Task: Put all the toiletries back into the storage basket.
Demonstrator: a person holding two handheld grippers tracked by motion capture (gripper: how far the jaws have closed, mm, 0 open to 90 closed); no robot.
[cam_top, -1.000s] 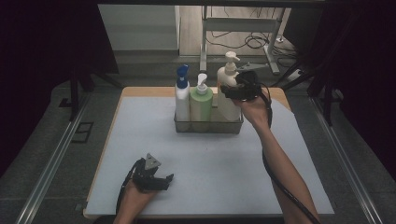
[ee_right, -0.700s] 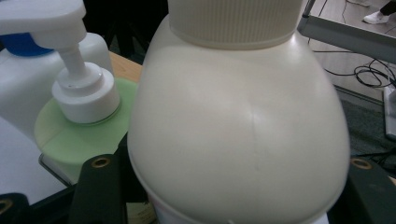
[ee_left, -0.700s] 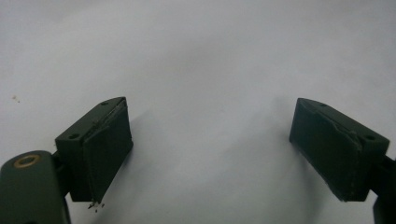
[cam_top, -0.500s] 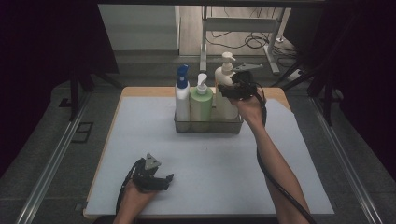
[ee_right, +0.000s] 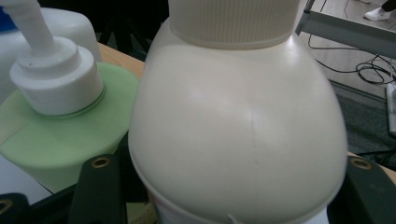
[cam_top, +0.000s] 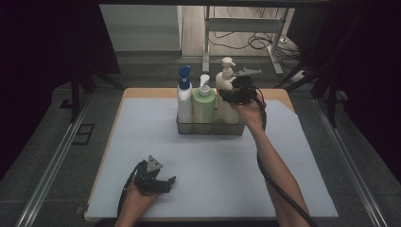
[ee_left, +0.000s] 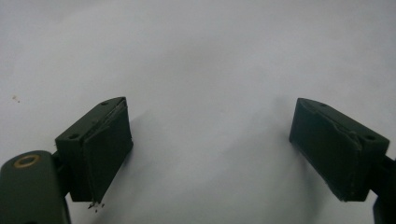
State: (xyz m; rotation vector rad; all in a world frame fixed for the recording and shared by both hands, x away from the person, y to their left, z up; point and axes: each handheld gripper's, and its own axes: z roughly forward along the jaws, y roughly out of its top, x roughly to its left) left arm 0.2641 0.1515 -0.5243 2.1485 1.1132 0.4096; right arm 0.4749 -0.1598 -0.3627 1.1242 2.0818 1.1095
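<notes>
- My right gripper (cam_top: pixel 227 96) is up at the far side of the table, at the wire basket (cam_top: pixel 210 128) that holds three pump bottles in a row.
- Its jaws stand on either side of the cream bottle (ee_right: pixel 238 116), the rightmost of the three. In the right gripper view the bottle's round shoulder sits between my two black jaws, which flank it low at both sides.
- The jaws look closed on the cream bottle's body, part-way shut around its width; the pads themselves are hidden behind the bottle, so I judge the grip by how snugly the jaws frame it.
- The cream bottle stands upright in the right end of the basket, its base still down among the wires in the high view.
- Just beside it, touching or nearly so, is the green bottle (ee_right: pixel 56 144) with its white pump collar, in the middle of the basket.
- At the left end stands the white bottle with the blue pump (cam_top: pixel 184 92).
- My left gripper (cam_top: pixel 163 182) rests low over the pale grey mat (cam_top: pixel 213 170) near my edge of the table, well apart from the basket.
- Its jaws gape wide, with nothing but bare mat between them in the left gripper view.
</notes>
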